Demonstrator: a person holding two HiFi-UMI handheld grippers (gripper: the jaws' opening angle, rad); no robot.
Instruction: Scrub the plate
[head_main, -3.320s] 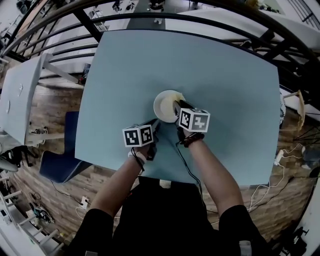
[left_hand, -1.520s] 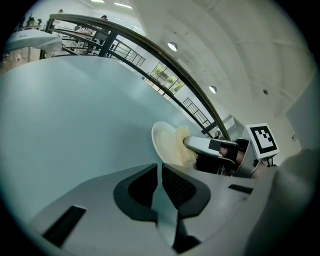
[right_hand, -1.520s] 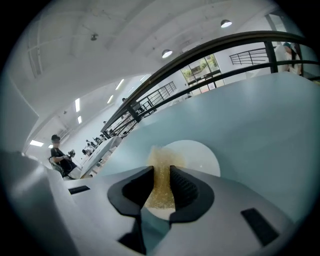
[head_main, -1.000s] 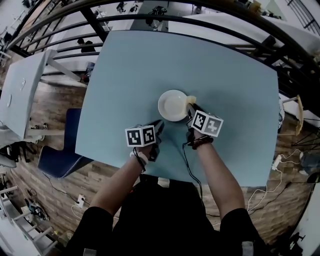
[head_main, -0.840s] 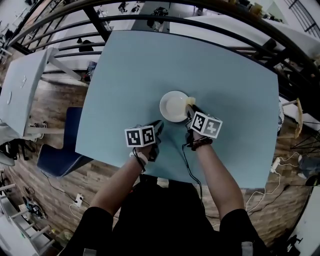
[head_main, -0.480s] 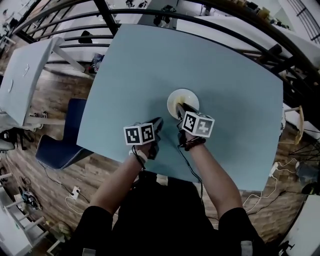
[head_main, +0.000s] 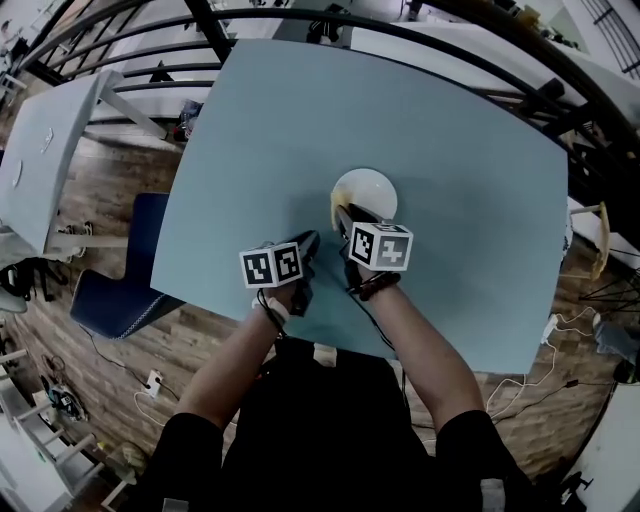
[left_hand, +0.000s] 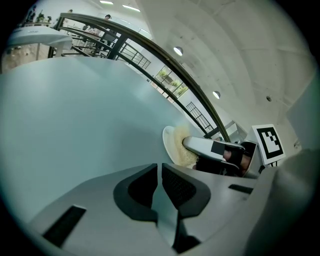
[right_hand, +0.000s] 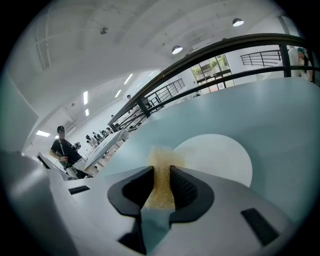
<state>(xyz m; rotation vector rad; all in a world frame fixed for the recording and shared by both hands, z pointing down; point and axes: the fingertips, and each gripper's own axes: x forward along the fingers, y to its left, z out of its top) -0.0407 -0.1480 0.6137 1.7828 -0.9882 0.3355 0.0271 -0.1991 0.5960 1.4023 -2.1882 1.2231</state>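
Hiding plate (right_hand: 215, 156) rim, perhaps touching: sponge (right_hand: 161, 172).

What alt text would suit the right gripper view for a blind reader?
The right tongs are shut on a yellowish scrub sponge, its tip at the near left edge of a white plate on a pale blue table.

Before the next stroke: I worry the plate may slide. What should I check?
1. Sponge grip: ok. The right gripper has its fingers closed on the sponge.
2. Sponge on the plate: ok. It meets the rim on the left in the head view.
3. Plate steadied: not ok. The left gripper, fingers together and empty, sits apart from the plate.
4. Plate flat on the table: ok.
5. Plate surface clean: cannot tell.
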